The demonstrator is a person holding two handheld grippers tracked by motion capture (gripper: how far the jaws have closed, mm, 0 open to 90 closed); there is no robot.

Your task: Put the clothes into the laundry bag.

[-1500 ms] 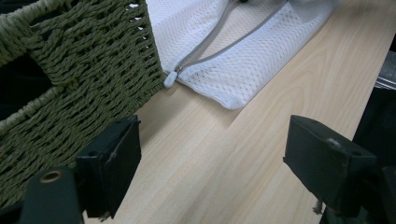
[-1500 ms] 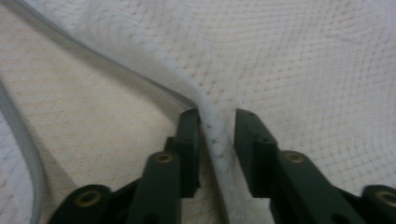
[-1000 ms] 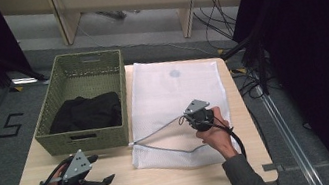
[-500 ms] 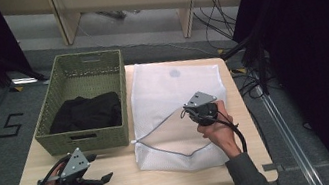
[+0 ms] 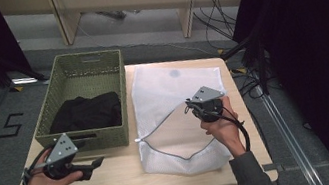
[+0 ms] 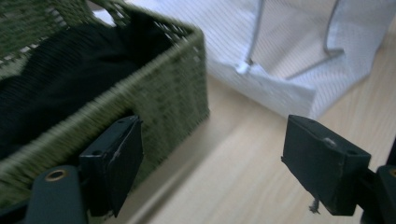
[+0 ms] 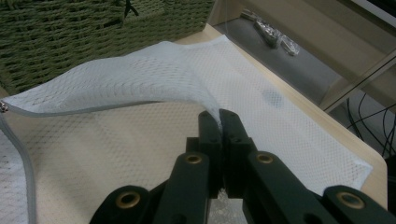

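A white mesh laundry bag (image 5: 167, 92) lies on the wooden table (image 5: 121, 181) with its grey zipper edge (image 5: 161, 146) undone. My right gripper (image 5: 190, 106) is shut on the bag's upper layer (image 7: 140, 79) and holds it up off the lower one, so the mouth gapes toward the left; its jaws (image 7: 219, 116) pinch the mesh. A green woven basket (image 5: 83, 70) holding a black garment (image 5: 86, 113) stands left of the bag. My left gripper (image 5: 94, 164) hangs open in front of the basket's near corner (image 6: 177, 93), its jaws (image 6: 215, 168) wide apart with nothing between them.
The zipper pull (image 6: 243, 67) hangs at the left end of the bag's mouth. The table's edge runs close behind the bag. Cables (image 5: 247, 83) trail on the floor at the right, and a "5" (image 5: 11, 126) is marked on the floor at the left.
My right gripper has risen with the bag's upper layer, and the mouth gapes wider. My left hand has lifted a little and drifted toward the basket's front.
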